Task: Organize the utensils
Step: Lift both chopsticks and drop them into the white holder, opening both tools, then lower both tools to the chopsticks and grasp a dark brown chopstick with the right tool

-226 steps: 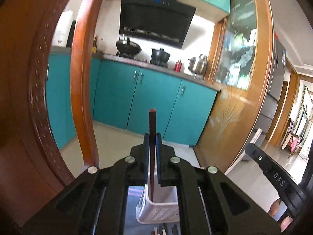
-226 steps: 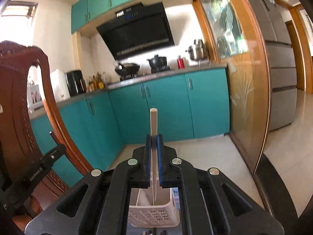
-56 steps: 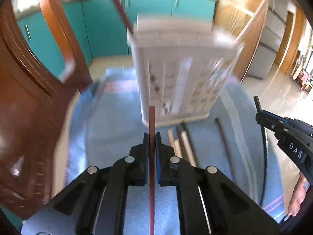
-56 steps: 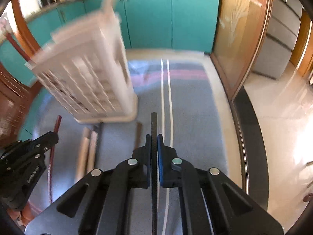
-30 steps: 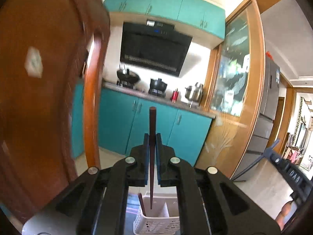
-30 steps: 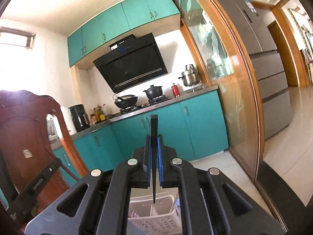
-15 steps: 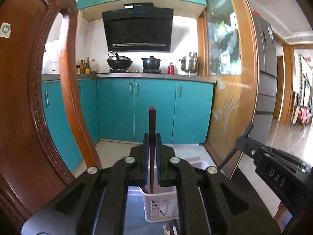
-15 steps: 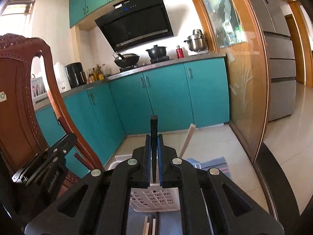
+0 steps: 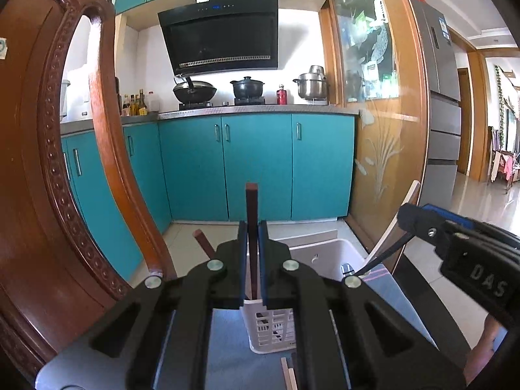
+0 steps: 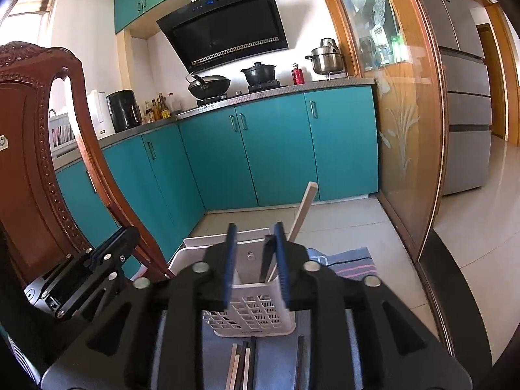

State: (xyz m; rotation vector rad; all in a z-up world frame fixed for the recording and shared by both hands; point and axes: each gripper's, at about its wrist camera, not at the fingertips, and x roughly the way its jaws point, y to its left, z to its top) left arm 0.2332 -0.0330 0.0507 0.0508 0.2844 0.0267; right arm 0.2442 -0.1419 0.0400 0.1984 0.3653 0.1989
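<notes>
A white perforated utensil basket (image 9: 269, 331) (image 10: 256, 312) stands upright on a blue cloth. My left gripper (image 9: 253, 243) is shut on a dark red-brown chopstick (image 9: 251, 208), held upright over the basket's left side. My right gripper (image 10: 254, 253) is open just above the basket; a black chopstick (image 10: 267, 256) leans against its right finger, lower end in the basket. A cream chopstick (image 10: 302, 209) and another red-brown chopstick (image 9: 203, 243) lean in the basket. The right gripper also shows in the left wrist view (image 9: 422, 224).
Several loose chopsticks (image 10: 242, 367) lie on the blue cloth (image 10: 344, 261) in front of the basket. A carved wooden chair back (image 9: 39, 169) stands close on the left. Teal kitchen cabinets (image 9: 256, 162) and a glass door (image 10: 406, 130) are beyond.
My right gripper has opened and let go of the black chopstick, which now stands in the basket. Both grippers have come lower and closer to the basket. The left still grips its chopstick.
</notes>
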